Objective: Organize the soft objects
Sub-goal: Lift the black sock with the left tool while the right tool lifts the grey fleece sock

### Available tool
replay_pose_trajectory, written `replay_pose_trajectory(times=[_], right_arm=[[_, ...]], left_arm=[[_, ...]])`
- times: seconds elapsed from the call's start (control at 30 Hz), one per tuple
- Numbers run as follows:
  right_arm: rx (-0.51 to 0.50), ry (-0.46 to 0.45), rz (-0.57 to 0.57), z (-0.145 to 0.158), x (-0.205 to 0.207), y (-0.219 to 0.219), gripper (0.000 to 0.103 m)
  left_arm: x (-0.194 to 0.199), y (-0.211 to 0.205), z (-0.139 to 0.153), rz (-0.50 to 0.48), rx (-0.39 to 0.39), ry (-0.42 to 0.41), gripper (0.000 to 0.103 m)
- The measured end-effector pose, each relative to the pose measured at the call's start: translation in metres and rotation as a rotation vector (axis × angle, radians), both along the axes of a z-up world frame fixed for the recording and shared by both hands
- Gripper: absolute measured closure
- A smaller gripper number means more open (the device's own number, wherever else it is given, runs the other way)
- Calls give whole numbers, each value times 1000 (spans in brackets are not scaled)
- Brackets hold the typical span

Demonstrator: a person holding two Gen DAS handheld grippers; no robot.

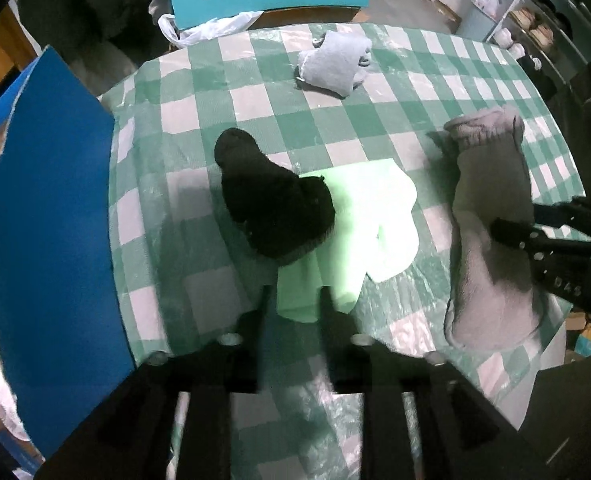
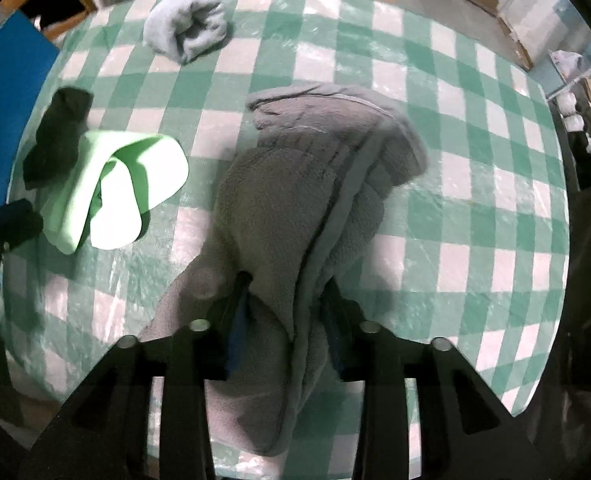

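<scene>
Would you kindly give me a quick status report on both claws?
Left claw open over pale green folded cloth. Right claw straddling fuzzy grey fleece garment, grip unclear. Black knit sock overlaps the green cloth.

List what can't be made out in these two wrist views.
- Left wrist view: part of the pale green folded cloth is hidden under the black knitted sock.
- Right wrist view: whether the right gripper pinches the grey fleece towel; the folds cover its fingers.
- Right wrist view: the left gripper, cut off by the left edge.
- Both views: the rolled light blue cloth, too far to identify.
</scene>
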State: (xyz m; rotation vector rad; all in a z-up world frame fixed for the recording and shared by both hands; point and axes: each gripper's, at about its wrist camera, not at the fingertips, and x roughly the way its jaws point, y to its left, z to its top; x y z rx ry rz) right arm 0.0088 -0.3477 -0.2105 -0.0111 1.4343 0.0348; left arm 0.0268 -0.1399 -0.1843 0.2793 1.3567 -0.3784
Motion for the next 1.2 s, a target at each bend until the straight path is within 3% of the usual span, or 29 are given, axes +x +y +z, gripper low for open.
replay_pose_trajectory(times=[0.03,0.1,0.17,0.23,0.3,0.47,0.6,1.0,1.07,1.13,1.2], right_arm=[[1,-9,-13,3,-2,-3,61],[3,-28,-37,9,-5,-6,52],[-1,-48,-61,15,-7,-11,35],[16,-67,-84,21,-9,-14,28],[47,-74,-108,28,-9,-7,27],[115,-61,-187,28,-15,-16,25],[101,-57,-223,20,-9,-20,25],[72,-35,-232,-2,-5,-16,25],[56,-23,-223,-8,-5,-14,25],[44,-18,-220,-13,-5,-13,24],[27,-19,-214,-16,-4,-10,24]], left_arm=[[0,1,2,5,2,-9,55],[-1,4,7,18,-4,-32,48],[1,6,11,33,-12,-37,40],[3,8,15,43,-19,-55,25],[6,8,18,52,-23,-69,21],[20,1,13,44,-22,-56,20],[29,-2,4,54,4,-74,20],[52,-8,-17,83,-36,-27,21],[53,-6,-17,92,-69,-15,26],[55,-3,-18,99,-93,-1,42],[56,-1,-20,99,-101,8,45]])
